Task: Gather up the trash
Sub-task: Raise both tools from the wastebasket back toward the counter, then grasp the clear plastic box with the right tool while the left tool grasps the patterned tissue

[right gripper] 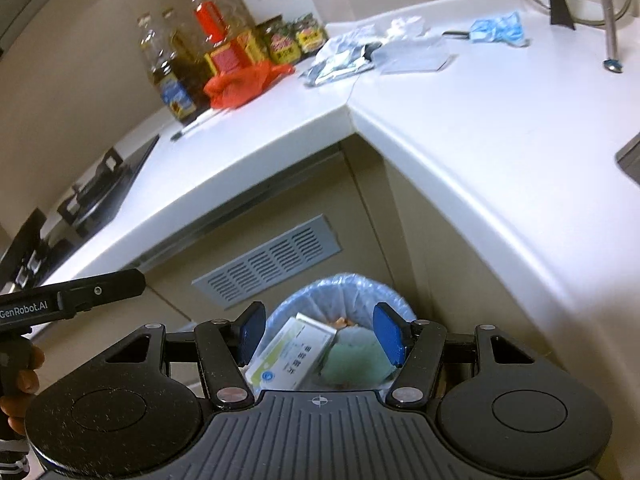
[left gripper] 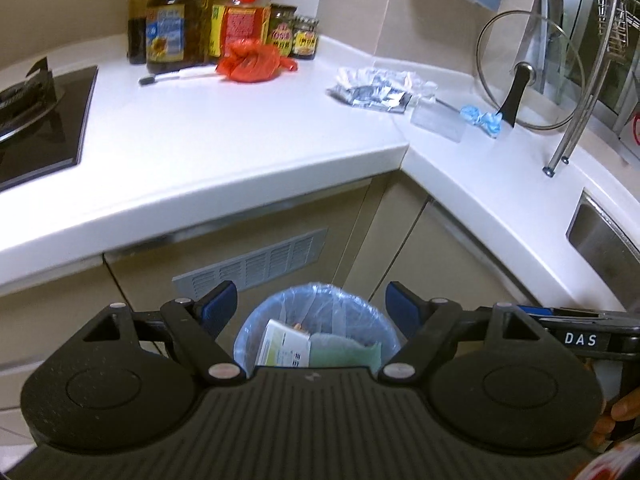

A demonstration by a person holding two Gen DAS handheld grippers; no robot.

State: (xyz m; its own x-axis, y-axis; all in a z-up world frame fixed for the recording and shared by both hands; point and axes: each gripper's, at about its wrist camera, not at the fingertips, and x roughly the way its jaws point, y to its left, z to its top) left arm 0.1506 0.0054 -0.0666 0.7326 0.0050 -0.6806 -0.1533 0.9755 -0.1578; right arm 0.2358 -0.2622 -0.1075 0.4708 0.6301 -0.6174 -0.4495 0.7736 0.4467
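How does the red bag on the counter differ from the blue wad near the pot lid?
The red bag is bigger and lies by the oil bottles. The blue wad is smaller, knotted in the middle like a bow, and lies by the glass lid. Both are crumpled and lie on the white counter, not in the bin.

Red bag (left gripper: 253,61), foil wrappers (left gripper: 370,90), blue wad (left gripper: 482,118) on counter (left gripper: 240,140).

**Clearance around the grippers**

Below and ahead of the left gripper (left gripper: 310,308), the trash bin (left gripper: 256,320) mouth is unobstructed from above; a carton (left gripper: 286,344) partly fills it. Above and ahead, the countertop edge (left gripper: 240,196) overhangs the cabinet. Further ahead, bottles (left gripper: 168,20) and a red bag (left gripper: 250,60) block the far counter.
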